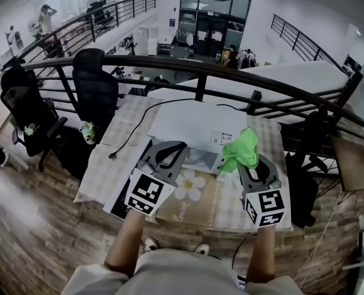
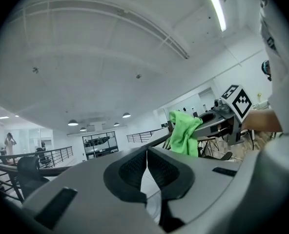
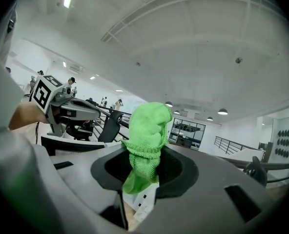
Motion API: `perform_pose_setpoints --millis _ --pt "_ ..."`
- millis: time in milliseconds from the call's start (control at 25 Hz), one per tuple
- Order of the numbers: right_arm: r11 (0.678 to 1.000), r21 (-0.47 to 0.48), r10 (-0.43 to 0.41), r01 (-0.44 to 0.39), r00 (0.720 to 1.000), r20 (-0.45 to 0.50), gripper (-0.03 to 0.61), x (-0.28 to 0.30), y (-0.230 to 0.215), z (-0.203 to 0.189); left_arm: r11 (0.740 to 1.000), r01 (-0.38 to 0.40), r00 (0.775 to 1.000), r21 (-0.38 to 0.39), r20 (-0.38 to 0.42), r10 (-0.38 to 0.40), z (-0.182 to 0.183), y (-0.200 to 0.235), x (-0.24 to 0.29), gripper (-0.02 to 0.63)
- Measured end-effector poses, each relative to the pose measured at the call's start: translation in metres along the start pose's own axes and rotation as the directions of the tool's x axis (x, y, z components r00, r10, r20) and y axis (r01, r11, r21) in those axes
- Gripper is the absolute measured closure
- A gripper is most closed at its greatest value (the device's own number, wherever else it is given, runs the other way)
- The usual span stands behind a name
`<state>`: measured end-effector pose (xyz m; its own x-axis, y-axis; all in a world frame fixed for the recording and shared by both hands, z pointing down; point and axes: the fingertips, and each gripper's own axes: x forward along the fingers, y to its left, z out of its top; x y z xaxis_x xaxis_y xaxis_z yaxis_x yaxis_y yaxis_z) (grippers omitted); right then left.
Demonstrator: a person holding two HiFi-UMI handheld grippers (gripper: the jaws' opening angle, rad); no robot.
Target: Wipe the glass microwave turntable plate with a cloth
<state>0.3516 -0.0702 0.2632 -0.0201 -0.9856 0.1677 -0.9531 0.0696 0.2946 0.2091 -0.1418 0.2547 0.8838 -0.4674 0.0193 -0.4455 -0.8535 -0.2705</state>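
The glass plate (image 1: pixel 197 158) shows only as a greyish, see-through disc just in front of the white microwave (image 1: pixel 191 125), between the two tongs; I cannot tell whether it lies flat on the desk (image 1: pixel 117 158) or is propped. It is likely stiff, fairly heavy, slick and breakable. The rim looks like the safest place to hold it, with firm but gentle pressure, and it should be kept low over the desk.

The green cloth (image 1: pixel 243 147) is soft and light. It is bunched in the right tongs (image 1: pixel 248 163), which are clamped on its middle, with one end standing up above the pads and a tail hanging below. It sits just beside the plate's right edge but is apart from it.

The left tongs (image 1: pixel 173 152) sit at the plate's left, pads pressed together, and I can make out nothing between them.

Both forearms reach forward from the waist, roughly parallel. Each tool is tilted up, since both gripper views take in mostly ceiling. A daisy-print mat (image 1: pixel 191 189) lies nearer the person.
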Motion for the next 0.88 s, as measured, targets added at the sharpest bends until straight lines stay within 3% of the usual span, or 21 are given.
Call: perform_pose_setpoints --millis 280,880 --pt "1.000 -0.008 0.009 -0.009 1.000 0.024 0.445 0.004 0.003 0.013 1.000 0.007 1.000 -0.005 0.022 -0.007 0.012 0.004 0.002 0.594" --pt "0.999 -0.019 0.046 -0.046 0.999 0.023 0.445 0.028 0.016 0.011 1.000 -0.001 1.000 -0.006 0.007 0.001 -0.003 0.023 0.003 0.594"
